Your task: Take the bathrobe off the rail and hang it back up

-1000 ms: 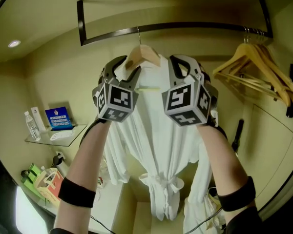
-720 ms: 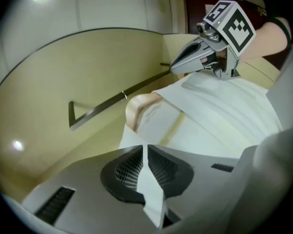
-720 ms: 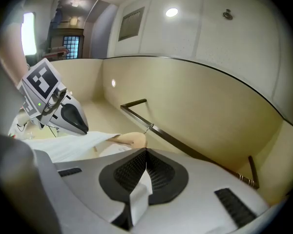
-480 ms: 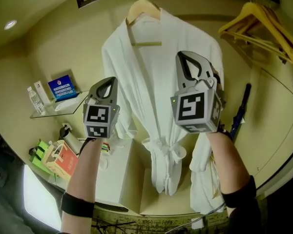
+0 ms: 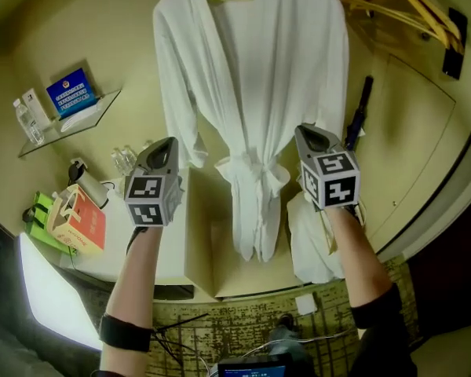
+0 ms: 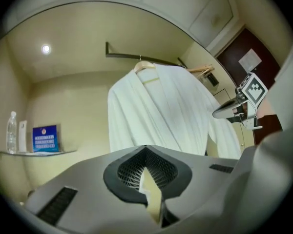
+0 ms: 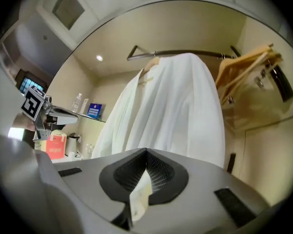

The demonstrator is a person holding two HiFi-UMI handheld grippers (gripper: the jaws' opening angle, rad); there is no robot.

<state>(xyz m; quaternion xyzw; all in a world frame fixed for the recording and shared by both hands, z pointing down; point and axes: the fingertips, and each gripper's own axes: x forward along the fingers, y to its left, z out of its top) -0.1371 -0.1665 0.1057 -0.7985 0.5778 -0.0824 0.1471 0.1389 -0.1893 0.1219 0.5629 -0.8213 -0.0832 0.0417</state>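
Head view: the bathrobe (image 5: 251, 69) hangs on its hanger (image 6: 145, 66) from the rail (image 6: 122, 56). The left hand-held gripper (image 5: 167, 143) and right hand-held gripper (image 5: 308, 131) hover low, jaws together, empty, clear of it. Probably no lift is under way; one needs open jaws raised to the hanger. The blue card's (image 5: 69, 93) print is unreadable.

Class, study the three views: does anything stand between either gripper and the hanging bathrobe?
Nothing visible does. The bathrobe hangs in open air ahead of the left gripper and the right gripper, both shut and empty. The spare wooden hangers sit off to the right, clear of the path.
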